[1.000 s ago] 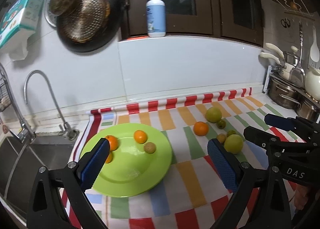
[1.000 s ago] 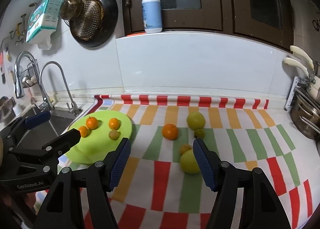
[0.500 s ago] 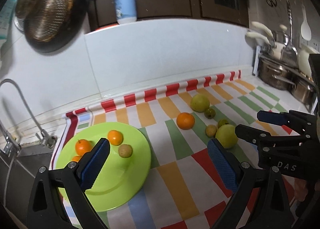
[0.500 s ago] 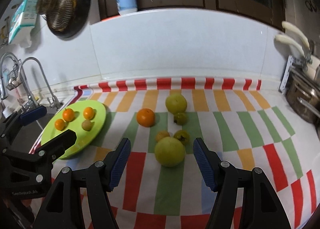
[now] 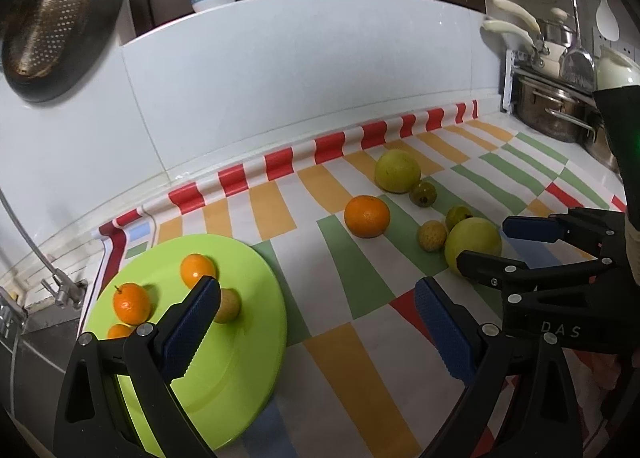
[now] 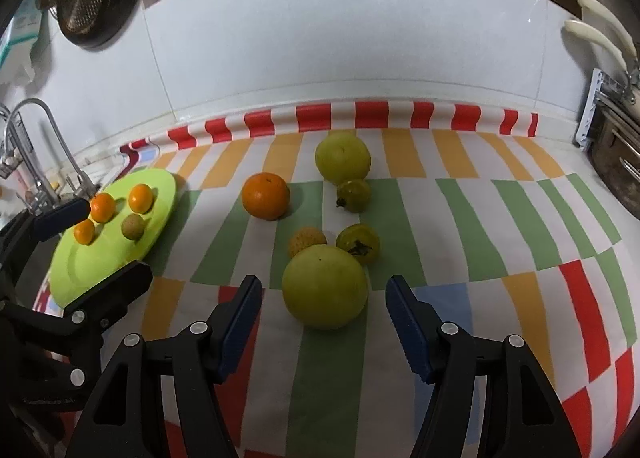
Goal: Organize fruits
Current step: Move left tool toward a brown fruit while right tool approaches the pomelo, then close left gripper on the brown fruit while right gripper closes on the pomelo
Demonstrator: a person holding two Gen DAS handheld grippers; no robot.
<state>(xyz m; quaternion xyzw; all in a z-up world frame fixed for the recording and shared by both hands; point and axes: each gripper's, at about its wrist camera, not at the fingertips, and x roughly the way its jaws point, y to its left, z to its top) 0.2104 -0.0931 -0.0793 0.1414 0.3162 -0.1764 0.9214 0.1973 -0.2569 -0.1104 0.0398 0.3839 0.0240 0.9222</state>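
Right gripper (image 6: 322, 328) spread wide, empty, big green fruit (image 6: 325, 286) just ahead between its fingers, not touched. Beyond it small yellow fruit (image 6: 307, 242), orange (image 6: 265, 195), second big green fruit (image 6: 342, 157). Left gripper (image 5: 316, 332) spread, empty, above green plate (image 5: 224, 370) edge; mandarins (image 5: 131, 303) and small brownish fruit (image 5: 227, 305) on plate, ahead-left.

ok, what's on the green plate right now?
On the green plate: three small oranges and one small brownish-green fruit. The left gripper covers part of its near edge, so anything there is hidden.
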